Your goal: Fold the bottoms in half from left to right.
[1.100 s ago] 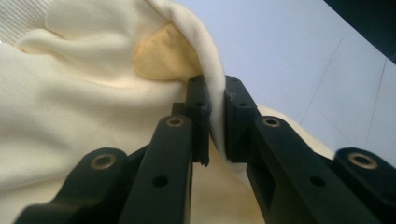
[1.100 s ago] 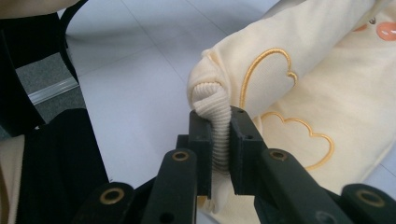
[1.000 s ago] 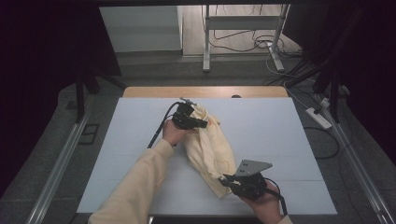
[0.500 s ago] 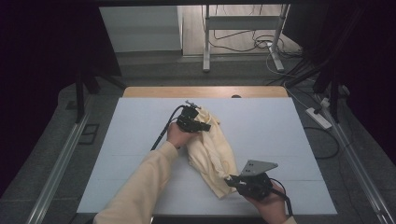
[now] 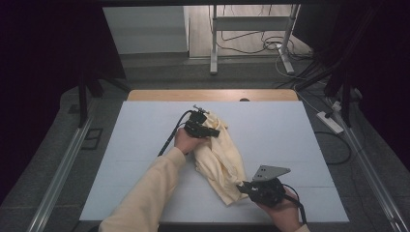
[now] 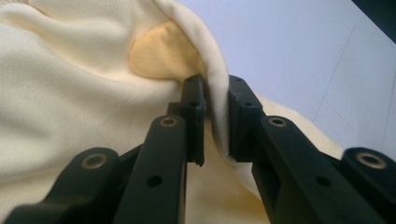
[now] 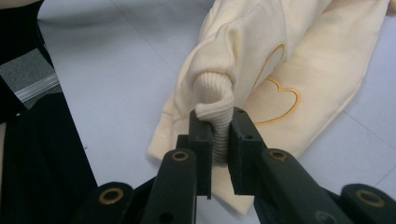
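Two grippers, one cream sweatshirt (image 5: 220, 162) on the pale blue table (image 5: 300, 140) — item lies just right of centre, running from about 12 o'clock down to 5 o'clock of the board.

Item 1, left gripper (image 5: 212, 129): at the garment's far end. In the left gripper view I see a fold of cloth (image 6: 215, 105) standing between the black jaws; they have just been opening, and a sliver of gap shows on either side, so I read the pinch as let go, cloth between the pads but not pressed.

Item 2, right gripper (image 5: 241, 186): at the near end, about 5 o'clock. In the right gripper view its jaws are clamped on the ribbed cuff (image 7: 215, 126) of a sleeve, which bulges above the pads. A stitched heart outline (image 7: 279, 106) shows on the panel behind.

Step in hand, as I judge it: folding or laying out the sweatshirt — far end being set down, near cuff held taut.

Next move calls for: lifting the left gripper clear without dragging the fold, then placing the cuff.

Change against the earlier frames: the garment's far end has spread a little toward 1 o'clock; both hands sit nearly where they were.
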